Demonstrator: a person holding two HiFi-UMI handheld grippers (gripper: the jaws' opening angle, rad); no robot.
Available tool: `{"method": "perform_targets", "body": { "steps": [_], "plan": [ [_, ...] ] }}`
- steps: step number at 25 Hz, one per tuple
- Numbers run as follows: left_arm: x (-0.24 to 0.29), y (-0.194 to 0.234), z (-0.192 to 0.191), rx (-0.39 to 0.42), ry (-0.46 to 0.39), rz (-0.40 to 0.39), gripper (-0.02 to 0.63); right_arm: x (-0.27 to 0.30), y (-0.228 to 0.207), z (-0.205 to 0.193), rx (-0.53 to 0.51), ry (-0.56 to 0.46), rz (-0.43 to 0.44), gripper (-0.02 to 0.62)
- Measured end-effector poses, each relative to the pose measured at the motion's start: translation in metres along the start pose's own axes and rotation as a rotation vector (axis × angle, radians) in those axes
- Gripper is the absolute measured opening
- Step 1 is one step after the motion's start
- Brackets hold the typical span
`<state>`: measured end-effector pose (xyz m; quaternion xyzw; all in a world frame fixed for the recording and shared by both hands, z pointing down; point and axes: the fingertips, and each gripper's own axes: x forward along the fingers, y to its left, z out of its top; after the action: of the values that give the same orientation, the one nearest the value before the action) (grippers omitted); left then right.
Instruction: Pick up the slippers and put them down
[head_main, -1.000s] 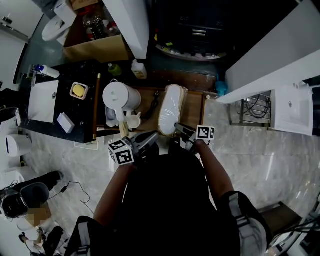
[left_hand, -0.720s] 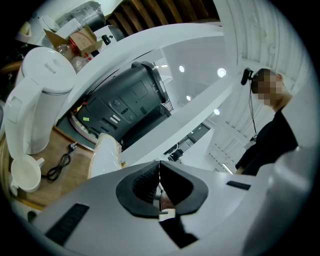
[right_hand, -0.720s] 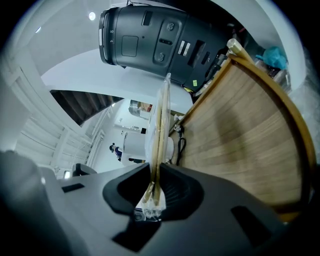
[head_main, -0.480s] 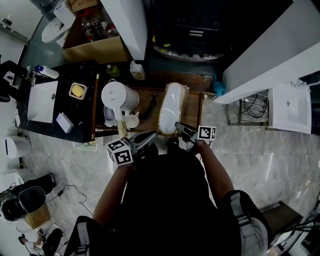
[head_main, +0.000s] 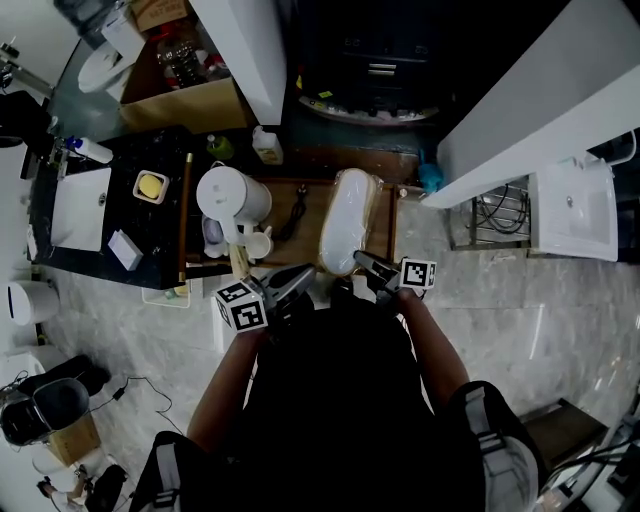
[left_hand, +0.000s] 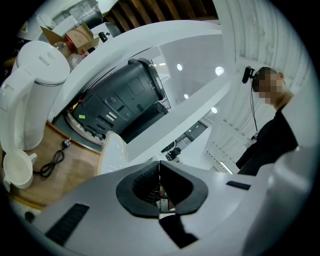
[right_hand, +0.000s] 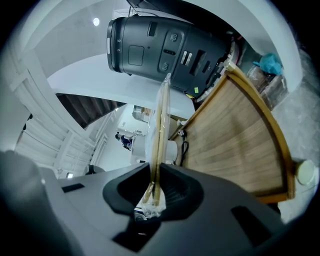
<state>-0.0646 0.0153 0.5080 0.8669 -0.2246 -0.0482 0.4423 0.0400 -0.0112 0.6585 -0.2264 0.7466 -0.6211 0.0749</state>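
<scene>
— Where are the wrapped slippers (head_main: 345, 220) lying?
— They are sticking out ahead of the right gripper (head_main: 368, 268), over the wooden tray (right_hand: 235, 145). Its narrowly parted jaws are clamping their near end. The left gripper (head_main: 295, 280) is hanging alongside, jaws pressed together, empty.

White slippers (head_main: 347, 220) (a plastic-wrapped pair) held edge-on over the wooden tray (head_main: 310, 236).
</scene>
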Motion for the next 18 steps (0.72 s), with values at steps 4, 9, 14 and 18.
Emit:
{"method": "perform_targets", "body": {
  "steps": [4,9,14,18],
  "plan": [
    [0.004,-0.001,-0.001,-0.002,-0.011,-0.007,0.012,-0.007,0.006,0.0,-0.01,-0.004,0.018,0.072],
    [0.009,-0.004,0.0,-0.001,-0.027,-0.011,0.012,-0.015,0.013,0.005,-0.016,-0.002,0.022,0.072],
    [0.013,-0.006,0.001,0.003,-0.042,-0.008,0.012,-0.013,0.035,0.013,-0.055,-0.002,0.098,0.071],
    [0.014,-0.006,0.0,0.003,-0.046,-0.001,0.012,-0.015,0.032,0.015,-0.046,-0.002,0.075,0.071]
  ]
}}
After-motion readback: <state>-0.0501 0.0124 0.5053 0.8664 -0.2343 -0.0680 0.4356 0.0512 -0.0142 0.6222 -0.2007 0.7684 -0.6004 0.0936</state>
